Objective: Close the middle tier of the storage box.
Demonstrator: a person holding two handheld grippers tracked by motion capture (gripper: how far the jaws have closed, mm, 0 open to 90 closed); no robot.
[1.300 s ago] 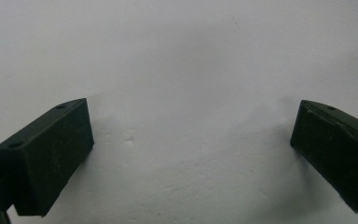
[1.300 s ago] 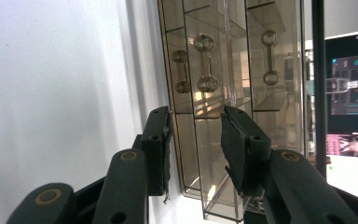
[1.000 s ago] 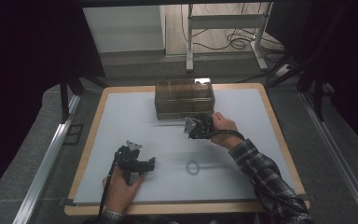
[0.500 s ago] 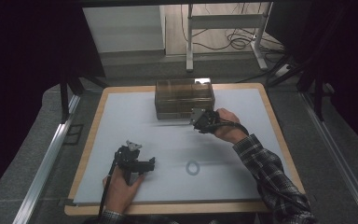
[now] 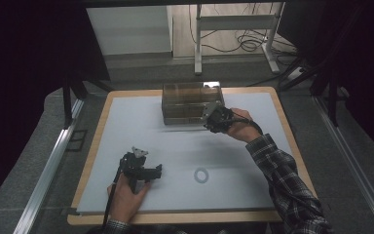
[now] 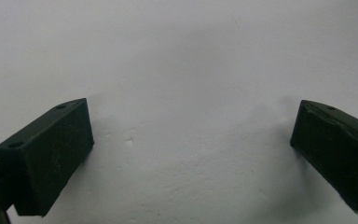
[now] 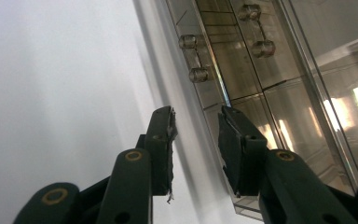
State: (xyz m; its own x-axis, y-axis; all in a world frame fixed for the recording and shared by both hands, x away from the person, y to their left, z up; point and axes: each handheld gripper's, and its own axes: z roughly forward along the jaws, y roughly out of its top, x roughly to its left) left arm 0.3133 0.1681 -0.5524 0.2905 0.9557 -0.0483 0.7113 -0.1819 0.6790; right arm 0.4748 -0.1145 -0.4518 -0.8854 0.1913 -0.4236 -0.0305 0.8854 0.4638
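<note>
Right claw (image 5: 213, 118) at clear drawer box (image 5: 191, 102), jaws just narrowing, nothing gripped; handle (image 7: 194, 58) not yet grasped. Left claw (image 5: 152, 171) open, idle on tabletop (image 5: 126, 126). Ring (image 5: 201, 175) untouched.

Your right sleeve (image 5: 285, 185) is a dark plaid w/ pale check lines, cuff at the wrist. Left cuff (image 5: 114, 225) looks same plaid, barely in frame. Both grippers are black. Left gripper (image 5: 151, 171) carries a grey three-cornered plate (image 5: 139, 151) on top & a black cable (image 5: 111, 195) trailing back along your hand. Its pads (image 6: 51, 154) are matte black blocks w/ small screw holes. Right gripper (image 7: 196, 140) has black link arms w/ brass-coloured pivot pins (image 7: 134, 155); pad edges look a bit frayed.
</note>
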